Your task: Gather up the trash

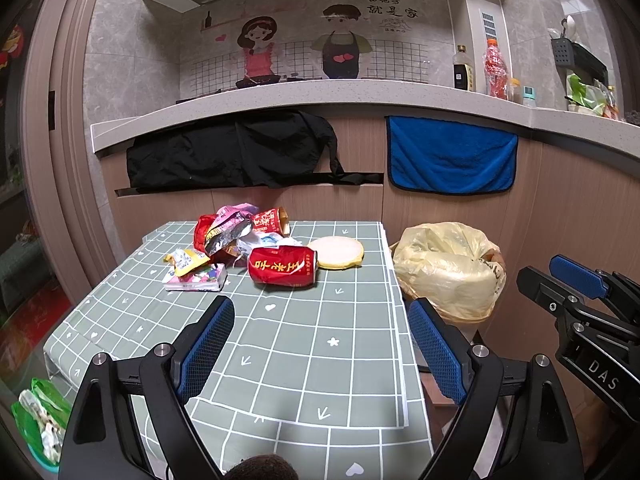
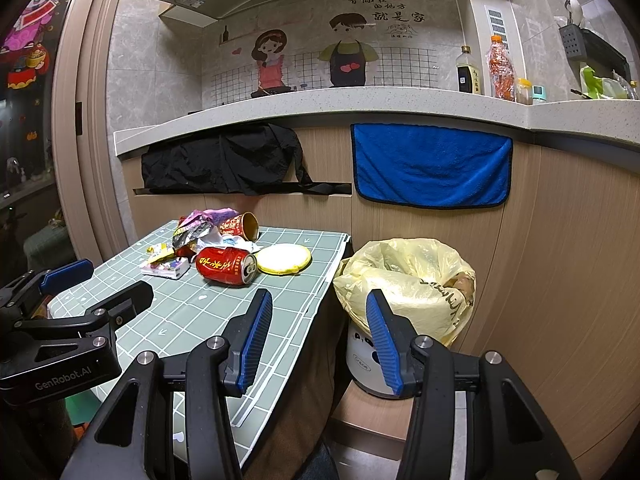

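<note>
Left wrist view: your left gripper (image 1: pixel 320 344) and right gripper (image 2: pixel 316 340) both gape wide and empty. Trash pile (image 1: pixel 240 244) sits far across the table (image 1: pixel 304 360), and the bin (image 2: pixel 408 280) waits right beside it, handy for drops.

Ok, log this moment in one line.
left tool: open, empty | right tool: open, empty | red can: on table | bin bag: open

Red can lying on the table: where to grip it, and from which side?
Grip the red can across its round body at mid-length, coming from above. It lies on its side with its ends pointing sideways, and wrappers crowd its far side. The near side and top look free.
</note>
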Tool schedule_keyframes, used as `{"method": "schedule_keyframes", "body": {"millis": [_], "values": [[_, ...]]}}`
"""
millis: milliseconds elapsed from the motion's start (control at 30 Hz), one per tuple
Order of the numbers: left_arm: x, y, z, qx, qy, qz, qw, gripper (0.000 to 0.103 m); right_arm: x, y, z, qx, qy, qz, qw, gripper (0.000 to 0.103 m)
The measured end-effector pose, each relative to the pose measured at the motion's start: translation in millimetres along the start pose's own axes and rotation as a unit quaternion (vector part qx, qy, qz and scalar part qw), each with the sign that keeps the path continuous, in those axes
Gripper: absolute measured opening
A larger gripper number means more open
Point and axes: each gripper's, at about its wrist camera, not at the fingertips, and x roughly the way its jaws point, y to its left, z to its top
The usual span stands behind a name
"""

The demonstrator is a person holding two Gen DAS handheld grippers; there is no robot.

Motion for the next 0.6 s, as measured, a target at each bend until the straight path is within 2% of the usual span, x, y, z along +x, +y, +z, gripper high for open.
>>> {"method": "schedule_keyframes", "body": {"millis": [600], "values": [[0.0,0.2,0.0,0.0,0.0,0.0,1.0,0.089,3.3,1.0,-2.7,0.0,0.001,0.0,1.0,0.046]]}}
